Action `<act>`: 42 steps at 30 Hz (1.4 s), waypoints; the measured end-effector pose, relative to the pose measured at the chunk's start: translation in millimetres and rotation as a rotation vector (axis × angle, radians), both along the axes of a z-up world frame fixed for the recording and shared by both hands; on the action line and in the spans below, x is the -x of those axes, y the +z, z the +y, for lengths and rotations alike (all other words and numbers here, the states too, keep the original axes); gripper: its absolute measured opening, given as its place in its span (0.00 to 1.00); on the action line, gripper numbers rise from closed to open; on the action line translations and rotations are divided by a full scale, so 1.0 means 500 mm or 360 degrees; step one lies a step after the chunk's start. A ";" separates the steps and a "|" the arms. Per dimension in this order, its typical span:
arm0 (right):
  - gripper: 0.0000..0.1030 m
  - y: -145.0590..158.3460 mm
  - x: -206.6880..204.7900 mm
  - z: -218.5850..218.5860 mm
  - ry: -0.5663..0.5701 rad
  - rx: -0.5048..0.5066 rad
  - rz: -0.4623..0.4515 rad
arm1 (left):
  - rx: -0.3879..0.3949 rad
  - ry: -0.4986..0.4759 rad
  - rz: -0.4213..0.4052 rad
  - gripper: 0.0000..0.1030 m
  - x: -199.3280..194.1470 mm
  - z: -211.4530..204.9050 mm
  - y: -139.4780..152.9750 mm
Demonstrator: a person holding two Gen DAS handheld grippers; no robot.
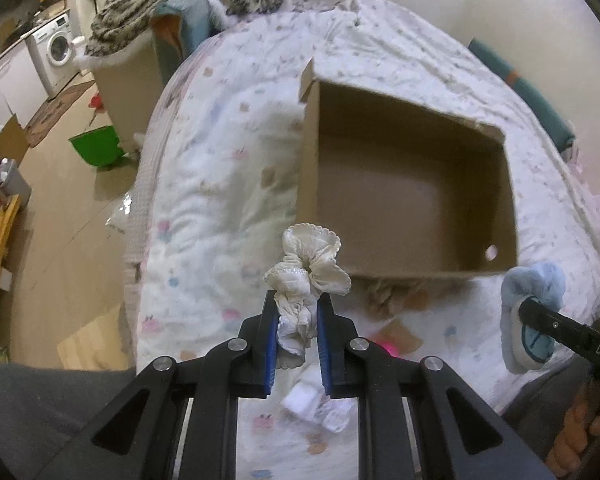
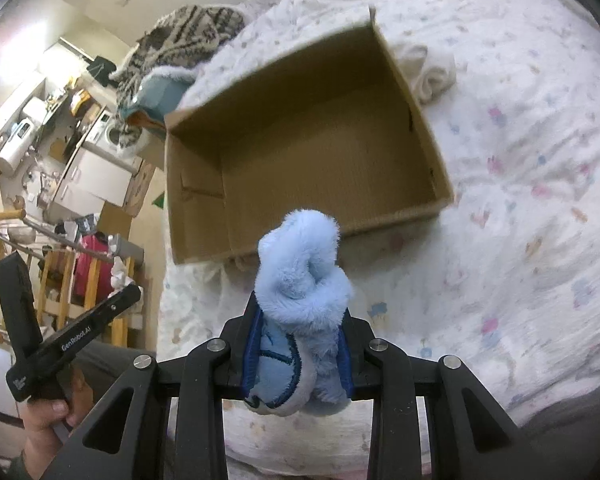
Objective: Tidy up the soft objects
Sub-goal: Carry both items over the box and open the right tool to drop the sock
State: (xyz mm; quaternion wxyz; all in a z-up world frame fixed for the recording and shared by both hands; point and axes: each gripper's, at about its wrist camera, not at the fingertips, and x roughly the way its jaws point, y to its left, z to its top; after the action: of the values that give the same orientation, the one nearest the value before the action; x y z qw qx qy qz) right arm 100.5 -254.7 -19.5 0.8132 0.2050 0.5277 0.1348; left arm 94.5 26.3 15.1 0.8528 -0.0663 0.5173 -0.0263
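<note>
Pinching light, limp things: left claw (image 1: 297, 316) squeezed cream frilly fabric scrunchie (image 1: 308, 276); right claw (image 2: 300, 344) clamped fluffy pale-blue plush slipper (image 2: 300, 280) mid-body, before open brown cardboard box (image 2: 300, 140).

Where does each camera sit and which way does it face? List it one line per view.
Left wrist: on the left gripper, facing forward over the white frilly cloth to the cardboard box; right gripper shows at right.
Right wrist: on the right gripper, facing over the blue fluffy slipper to the box; the left hand shows.
Shared: box, floral bedspread.
</note>
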 end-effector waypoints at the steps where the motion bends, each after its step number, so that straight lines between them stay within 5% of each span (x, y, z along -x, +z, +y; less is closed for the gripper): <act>1: 0.32 0.015 -0.005 0.001 -0.0001 0.0005 -0.0021 | 0.0006 -0.0010 -0.0009 0.15 -0.011 -0.001 0.004; 12: 0.32 0.070 -0.134 0.001 -0.0053 0.0063 -0.0117 | -0.0113 -0.0190 -0.0152 0.15 -0.128 -0.095 0.036; 26: 0.33 -0.038 -0.215 0.023 -0.0045 0.0181 -0.0087 | -0.0268 -0.0243 -0.0192 0.15 -0.218 -0.134 -0.072; 33: 0.33 -0.092 -0.218 0.033 -0.0001 0.0235 -0.0011 | -0.0148 -0.0165 -0.0072 0.15 -0.240 -0.119 -0.115; 42: 0.36 -0.122 -0.232 0.041 0.0007 0.0255 0.0078 | -0.0185 -0.0199 -0.0057 0.16 -0.245 -0.139 -0.135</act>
State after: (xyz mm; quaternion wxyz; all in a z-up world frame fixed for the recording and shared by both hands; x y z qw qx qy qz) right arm 216.5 -234.5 -80.4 0.8135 0.1413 0.5570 0.0889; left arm 217.2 -43.3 -52.6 0.8611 0.0161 0.5057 -0.0506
